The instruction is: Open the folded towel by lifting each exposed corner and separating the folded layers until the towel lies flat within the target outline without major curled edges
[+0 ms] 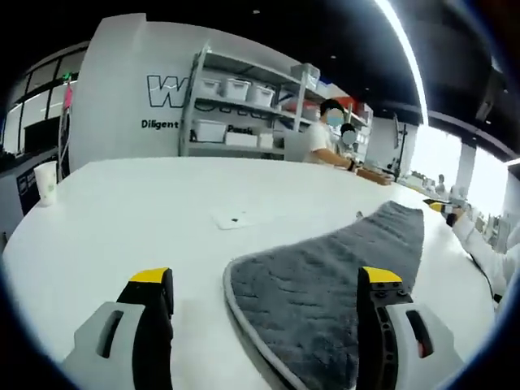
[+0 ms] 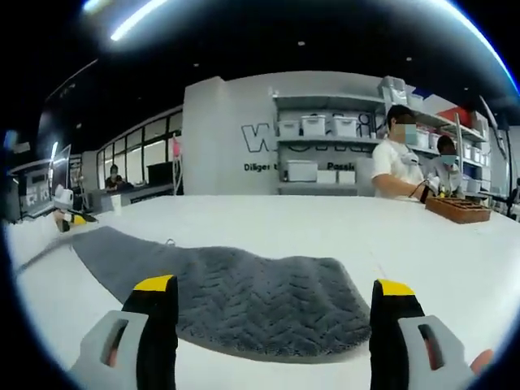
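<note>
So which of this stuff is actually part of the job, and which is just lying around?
Part of the job:
grey towel
left claw, open
right claw, open
white table

Just lying about:
paper cup
white card
storage shelves
wooden tray

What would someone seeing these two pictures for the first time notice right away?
A grey towel with a zigzag weave lies spread across the white table, stretching away between the left gripper's open yellow-tipped jaws. In the right gripper view the same towel runs across the table just past the right gripper, also open. Behind the table stand storage shelves holding white bins, with people seated at the far edge.
</note>
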